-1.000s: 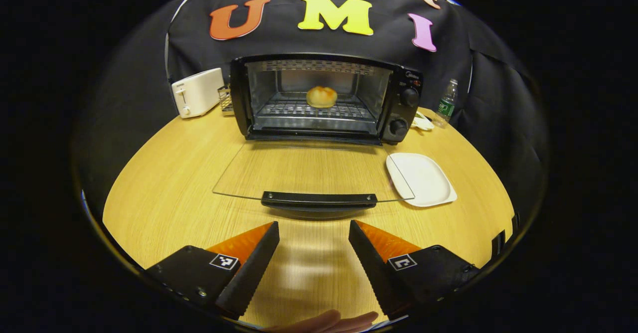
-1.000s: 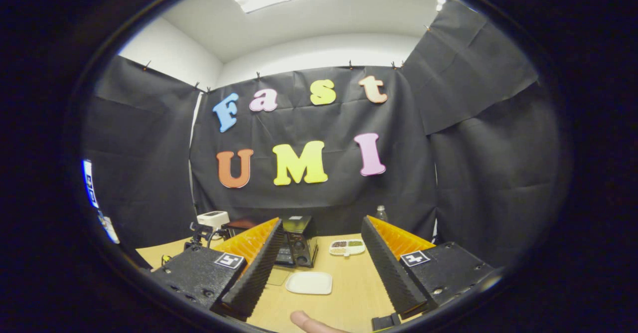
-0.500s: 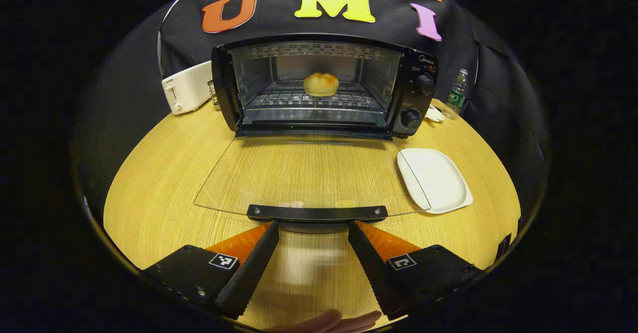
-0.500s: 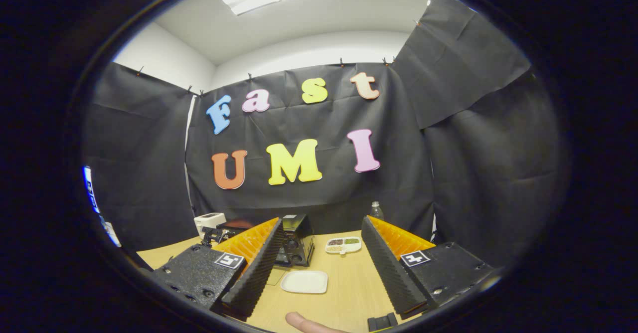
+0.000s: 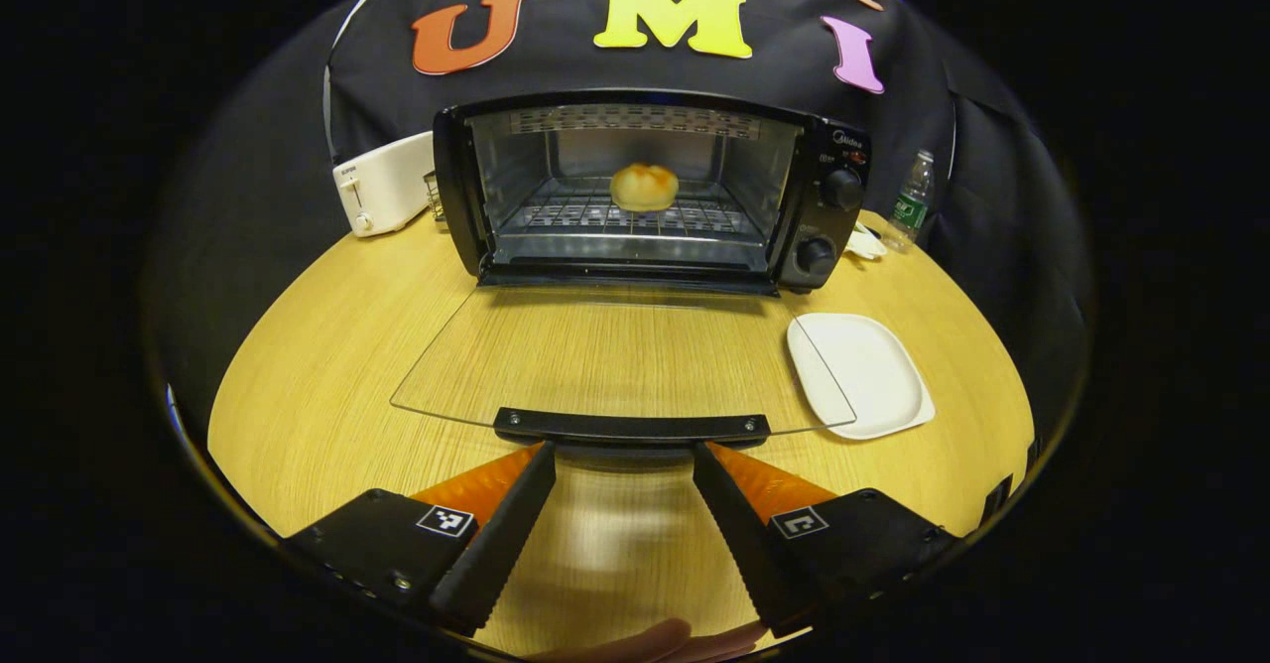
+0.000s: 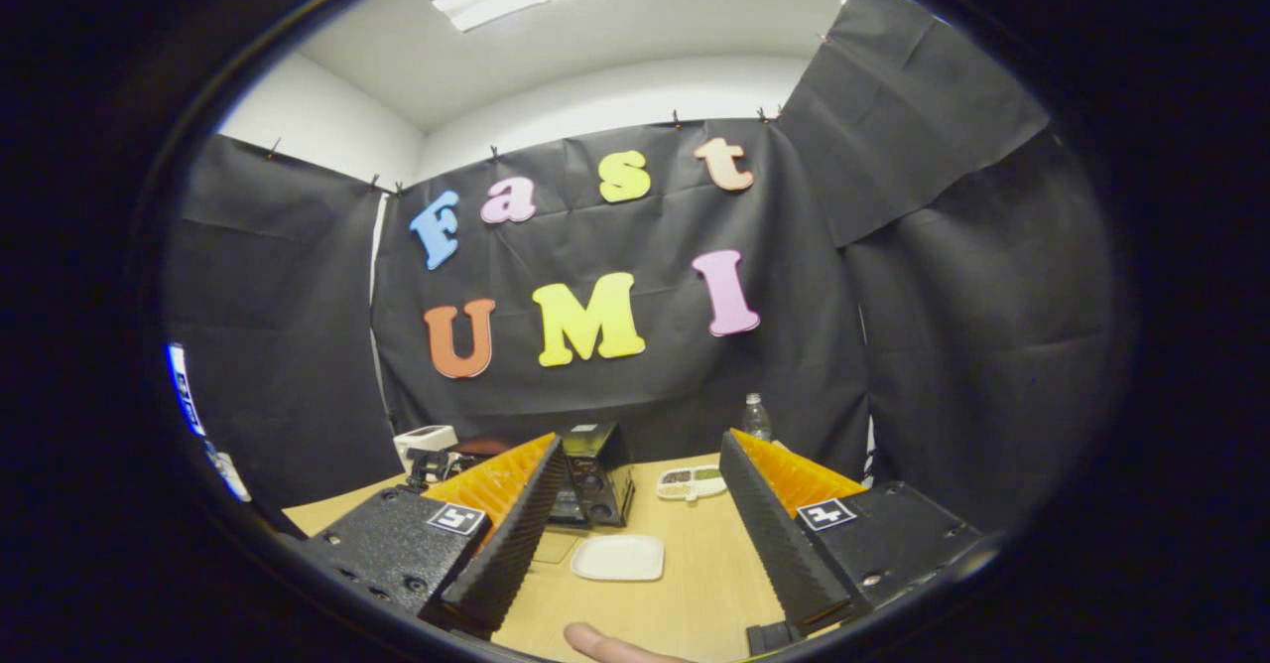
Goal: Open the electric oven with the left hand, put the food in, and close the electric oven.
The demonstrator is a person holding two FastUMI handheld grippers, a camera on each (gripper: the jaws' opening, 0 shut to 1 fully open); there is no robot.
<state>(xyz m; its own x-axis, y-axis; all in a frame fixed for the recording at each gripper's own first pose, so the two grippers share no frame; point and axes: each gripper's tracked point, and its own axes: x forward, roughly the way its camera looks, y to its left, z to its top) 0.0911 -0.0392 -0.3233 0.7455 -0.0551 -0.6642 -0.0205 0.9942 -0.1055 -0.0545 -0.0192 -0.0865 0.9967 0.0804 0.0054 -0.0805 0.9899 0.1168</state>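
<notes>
Left gripper (image 5: pixel 623 457) spread wide, tips under the door handle (image 5: pixel 631 428), not pinching. Bun (image 5: pixel 644 187) sits on the oven (image 5: pixel 650 192) rack, door (image 5: pixel 615 360) flat open. Risk: tips slip off the handle, door drops back.

In the left gripper view, the left tool (image 5: pixel 623 450) has its fingertips tucked under the black door handle (image 5: pixel 631 428), so whether they touch it cannot be told. In the right gripper view, the right tool (image 6: pixel 641 445) hides much of the oven (image 6: pixel 591 484) behind its left finger. Beyond its fingers, the contents of a small divided dish (image 6: pixel 691 482) are too small to identify, and a fingertip (image 6: pixel 605 643) is cut off at the bottom edge.
</notes>
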